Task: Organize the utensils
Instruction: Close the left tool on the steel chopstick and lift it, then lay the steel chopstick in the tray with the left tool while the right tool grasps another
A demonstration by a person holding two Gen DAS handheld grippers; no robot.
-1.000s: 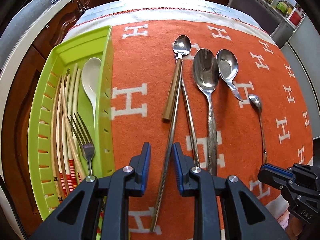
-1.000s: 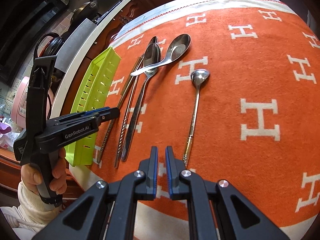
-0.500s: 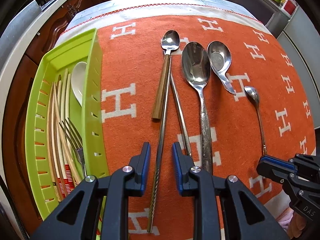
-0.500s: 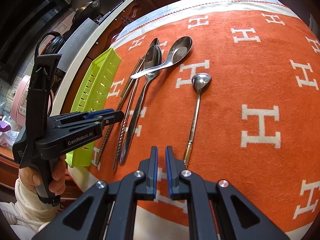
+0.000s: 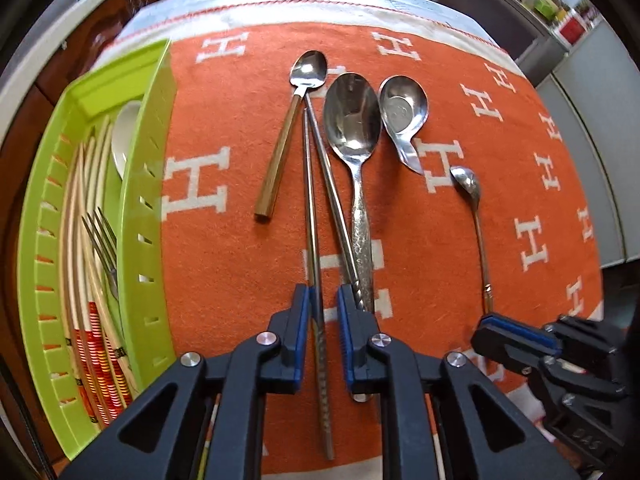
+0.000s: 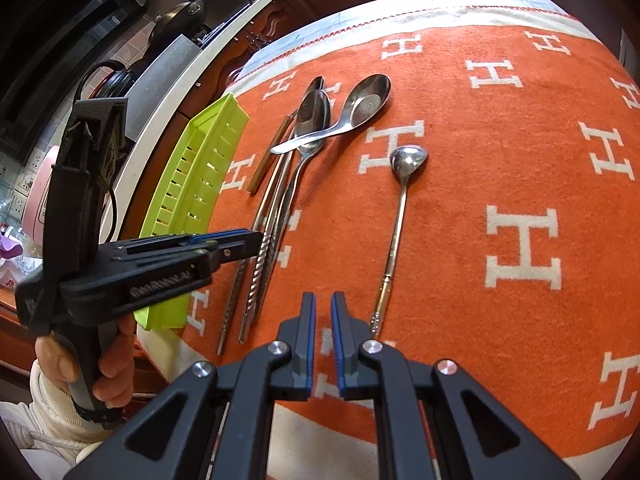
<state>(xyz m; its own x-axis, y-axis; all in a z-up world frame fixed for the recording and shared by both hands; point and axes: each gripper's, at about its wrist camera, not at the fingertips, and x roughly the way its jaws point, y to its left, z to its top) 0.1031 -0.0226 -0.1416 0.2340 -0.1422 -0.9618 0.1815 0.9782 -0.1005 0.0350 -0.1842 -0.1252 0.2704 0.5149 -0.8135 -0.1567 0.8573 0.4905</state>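
- We list first, at far left, the green tray, a slotted plastic basket on the edge of the orange cloth.
- In the tray we count several pale chopsticks with red-banded ends, a white spoon and a metal fork, all lying lengthwise.
- Next on the cloth we record a wooden-handled spoon, bowl away from us, apart from the tray.
- Beside it we note two metal chopsticks: the left chopstick runs straight toward us, the right chopstick slants across to meet the large spoon's handle.
- The left gripper points steeply down over them; its jaws are closing, with the left chopstick between the blue pads. We see a gap on one side, so no clamp as yet.
- We enter the large spoon, its patterned handle passing just right of the left gripper.
- Then the short soup spoon, just beside the large spoon's bowl.
- Further right, well apart, lies the small long-handled spoon.
- The right gripper hovers near that spoon's handle end, jaws nearly together and holding nothing.
- In the right wrist view we see a hand gripping the left tool's handle.
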